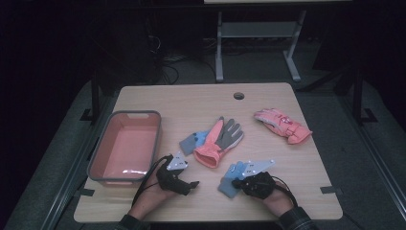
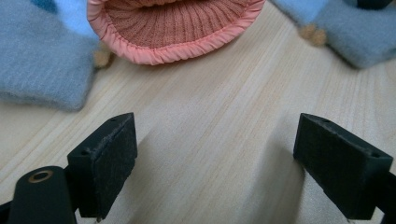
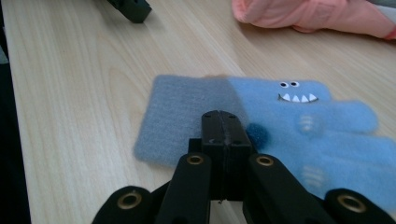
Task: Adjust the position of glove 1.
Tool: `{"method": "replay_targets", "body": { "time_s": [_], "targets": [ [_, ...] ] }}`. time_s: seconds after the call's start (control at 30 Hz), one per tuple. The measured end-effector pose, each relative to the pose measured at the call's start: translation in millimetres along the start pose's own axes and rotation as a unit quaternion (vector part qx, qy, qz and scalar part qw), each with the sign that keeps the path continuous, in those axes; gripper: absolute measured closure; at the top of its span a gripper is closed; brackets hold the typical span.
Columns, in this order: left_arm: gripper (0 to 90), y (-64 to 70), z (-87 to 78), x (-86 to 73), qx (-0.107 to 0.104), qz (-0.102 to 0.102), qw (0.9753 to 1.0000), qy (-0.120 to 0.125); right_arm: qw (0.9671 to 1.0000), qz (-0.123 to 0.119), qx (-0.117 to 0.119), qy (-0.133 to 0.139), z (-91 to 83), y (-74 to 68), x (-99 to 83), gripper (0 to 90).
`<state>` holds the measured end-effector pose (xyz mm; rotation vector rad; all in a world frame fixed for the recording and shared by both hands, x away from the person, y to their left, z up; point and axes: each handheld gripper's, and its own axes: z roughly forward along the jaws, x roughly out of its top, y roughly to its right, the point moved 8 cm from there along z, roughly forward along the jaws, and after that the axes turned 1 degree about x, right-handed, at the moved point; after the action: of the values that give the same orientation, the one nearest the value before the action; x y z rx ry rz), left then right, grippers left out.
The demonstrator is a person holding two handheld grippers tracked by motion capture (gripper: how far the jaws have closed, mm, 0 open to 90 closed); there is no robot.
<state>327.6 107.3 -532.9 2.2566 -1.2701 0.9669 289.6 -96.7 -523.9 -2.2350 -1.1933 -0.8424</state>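
Right gripper (image 3: 223, 122), lower right of the high view, has jaws pressed together over the blue glove (image 3: 261, 121), w/ no glove visibly between them. Left gripper (image 2: 215, 154) is spread wide over bare table (image 2: 205, 116), just below the orange glove's cuff (image 2: 173, 28).

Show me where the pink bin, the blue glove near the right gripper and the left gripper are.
pink bin (image 1: 106, 149): high view, on its left grey rim.
blue glove (image 3: 285, 109): right gripper view, on its light blue body below the toothy face.
left gripper (image 2: 215, 163): left gripper view, midway between its open jaws.
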Motion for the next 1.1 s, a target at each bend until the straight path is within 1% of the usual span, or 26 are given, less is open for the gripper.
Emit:
{"method": "replay_targets", "body": {
  "time_s": [0.1,0.13,0.2,0.27,0.3,0.37,0.43,0.47,0.5,0.53,0.57,0.6,0.63,0.67,0.7,0.73,0.8,0.83,0.87,0.9,0.93,1.0,1.1],
  "targets": [
    [12.8,-0.1,-0.1,-0.1,0.001,0.000,1.0000,-0.001,1.0000,-0.002,0.008,0.000,3.5,-4.3,2.7,89.7],
    [12.8,-0.1,-0.1,-0.1,0.001,0.000,1.0000,-0.001,0.9999,-0.007,0.010,0.003,5.0,-5.3,3.8,89.7],
    [12.8,0.0,-0.1,-0.1,0.002,0.000,1.0000,-0.001,0.9998,-0.003,0.017,0.003,5.7,-7.2,4.5,89.6],
    [12.8,0.5,0.2,0.2,0.004,-0.005,1.0000,0.001,0.9998,-0.005,0.016,0.009,4.1,-5.3,5.7,88.0],
    [12.8,0.8,-0.1,0.2,0.005,-0.006,1.0000,-0.001,0.9998,0.001,0.014,0.015,1.5,-3.3,6.7,85.3],
    [12.8,1.5,0.0,0.3,0.006,-0.008,0.9999,0.000,0.9996,0.008,0.003,0.025,-4.7,4.0,7.2,82.1],
    [12.7,2.2,0.1,0.5,0.007,-0.011,0.9999,0.001,0.9992,0.016,-0.008,0.035,-10.9,11.8,6.6,73.7],
    [12.7,2.3,0.2,0.6,0.008,-0.012,0.9999,0.002,0.9988,0.027,-0.016,0.039,-14.4,17.1,5.9,70.9],
    [12.7,2.5,0.2,0.6,0.009,-0.013,0.9999,0.002,0.9984,0.030,-0.019,0.043,-16.3,20.1,5.4,68.3],
    [12.8,2.8,0.3,0.6,0.010,-0.014,0.9998,0.003,0.9980,0.036,-0.023,0.047,-18.6,23.7,4.8,62.6],
    [13.1,2.6,-0.1,0.3,0.011,-0.013,0.9999,0.000,0.9973,0.040,-0.034,0.050,-20.7,29.6,3.9,56.2],
    [13.4,2.8,-0.3,0.3,0.011,-0.013,0.9998,-0.002,0.9971,0.042,-0.039,0.051,-21.8,33.1,2.8,52.9],
    [13.7,2.7,-0.4,0.5,0.012,-0.015,0.9998,-0.002,0.9964,0.044,-0.052,0.051,-24.0,38.6,0.6,46.8],
    [14.3,2.4,-0.4,0.7,0.013,-0.016,0.9998,-0.003,0.9957,0.049,-0.061,0.050,-25.7,43.6,-1.4,43.3],
    [15.0,2.0,-0.6,1.0,0.015,-0.017,0.9997,-0.004,0.9951,0.055,-0.066,0.048,-27.2,47.8,-3.6,40.3],
    [16.0,1.5,-0.9,1.1,0.016,-0.017,0.9997,-0.005,0.9938,0.069,-0.073,0.047,-29.9,54.1,-6.5,36.9],
    [21.2,0.6,-2.5,1.5,0.018,-0.021,0.9996,-0.004,0.9917,0.084,-0.082,0.052,-33.5,62.7,-9.8,31.4],
    [24.0,0.6,-2.5,1.5,0.018,-0.021,0.9996,-0.004,0.9917,0.084,-0.082,0.052,-33.5,62.7,-9.8,31.4],
    [25.6,-0.1,-3.9,1.4,0.019,-0.022,0.9996,-0.006,0.9892,0.097,-0.097,0.051,-37.8,74.6,-15.1,26.2],
    [27.2,-0.3,-4.4,1.8,0.019,-0.023,0.9995,-0.005,0.9885,0.100,-0.101,0.052,-38.9,77.6,-16.4,24.3],
    [30.9,-0.3,-5.3,2.4,0.018,-0.029,0.9994,-0.005,0.9879,0.102,-0.105,0.052,-40.0,80.5,-17.8,22.6],
    [36.4,-0.4,-6.9,3.0,0.015,-0.036,0.9992,-0.007,0.9857,0.106,-0.120,0.052,-43.0,89.6,-22.4,21.0],
    [51.9,1.4,-10.2,6.0,0.004,-0.057,0.9984,-0.007,0.9829,0.110,-0.138,0.052,-45.6,100.1,-28.4,16.8]
  ]
}}
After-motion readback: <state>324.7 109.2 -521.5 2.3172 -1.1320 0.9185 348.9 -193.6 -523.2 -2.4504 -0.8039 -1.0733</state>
